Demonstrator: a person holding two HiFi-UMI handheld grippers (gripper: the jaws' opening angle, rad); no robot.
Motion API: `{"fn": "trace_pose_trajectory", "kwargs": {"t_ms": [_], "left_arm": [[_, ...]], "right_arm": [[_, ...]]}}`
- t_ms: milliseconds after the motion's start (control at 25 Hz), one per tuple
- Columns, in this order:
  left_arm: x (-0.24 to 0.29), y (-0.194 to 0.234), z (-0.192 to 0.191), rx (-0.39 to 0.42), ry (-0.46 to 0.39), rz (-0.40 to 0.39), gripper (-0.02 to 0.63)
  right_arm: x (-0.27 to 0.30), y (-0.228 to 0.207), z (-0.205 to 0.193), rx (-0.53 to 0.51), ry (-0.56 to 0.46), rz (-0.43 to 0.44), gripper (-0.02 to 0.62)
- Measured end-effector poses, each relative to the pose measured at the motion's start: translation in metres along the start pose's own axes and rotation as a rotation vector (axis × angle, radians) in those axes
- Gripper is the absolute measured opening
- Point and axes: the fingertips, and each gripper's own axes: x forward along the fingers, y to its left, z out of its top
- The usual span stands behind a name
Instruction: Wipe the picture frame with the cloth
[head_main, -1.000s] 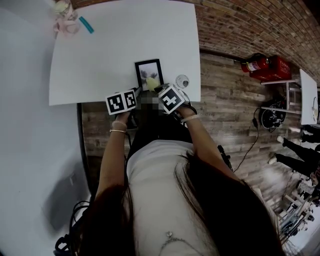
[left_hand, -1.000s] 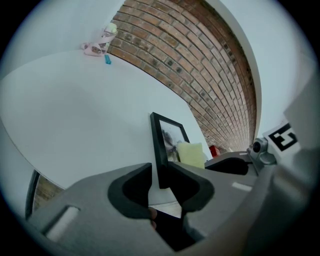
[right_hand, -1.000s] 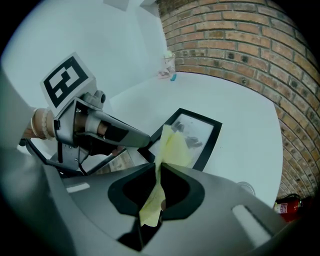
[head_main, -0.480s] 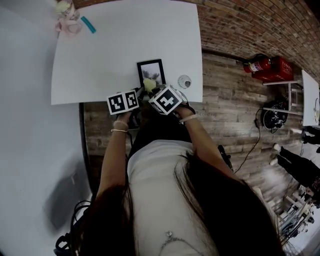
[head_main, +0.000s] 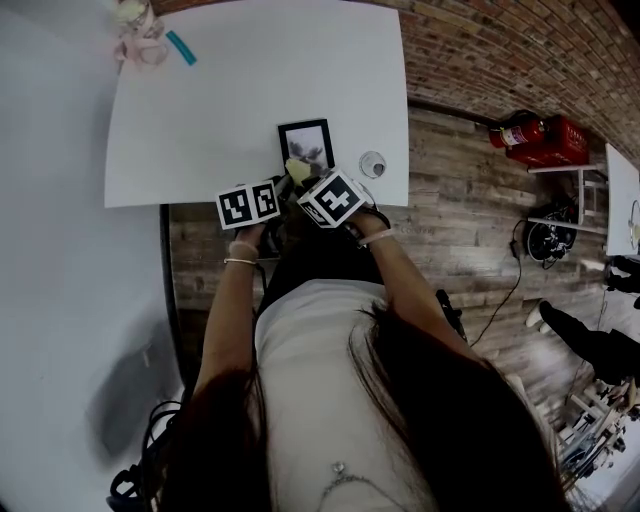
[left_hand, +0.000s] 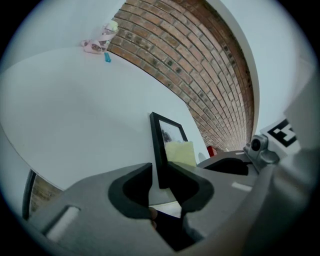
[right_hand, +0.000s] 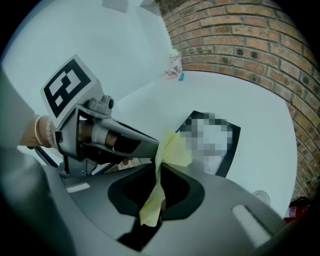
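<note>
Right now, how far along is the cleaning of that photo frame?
Done: the left gripper grips the picture frame by its near edge, and the right gripper has the yellow cloth pinched. In hand: the cloth's free end rests against the frame's near corner. Left: passing it over the glass and border; how much is already wiped cannot be told.

Our left forearm (head_main: 222, 320) and right forearm (head_main: 405, 290) reached forward, wrists close together; both grippers tilted downward, their marker cubes nearly side by side; the left gripper (left_hand: 160, 170) had its jaws on the frame (left_hand: 159, 145) edge, having just closed a little further; the right gripper (right_hand: 159, 169) kept its jaws pinched on the cloth (right_hand: 172, 147).
</note>
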Motion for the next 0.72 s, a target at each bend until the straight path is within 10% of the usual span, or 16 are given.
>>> {"fn": "trace_pose_trajectory", "kwargs": {"t_ms": [720], "left_arm": [[0.001, -0.002, 0.0, -0.009, -0.009, -0.02, 0.092]], "right_arm": [[-0.004, -0.015, 0.031, -0.097, -0.038, -0.046, 0.037]]}}
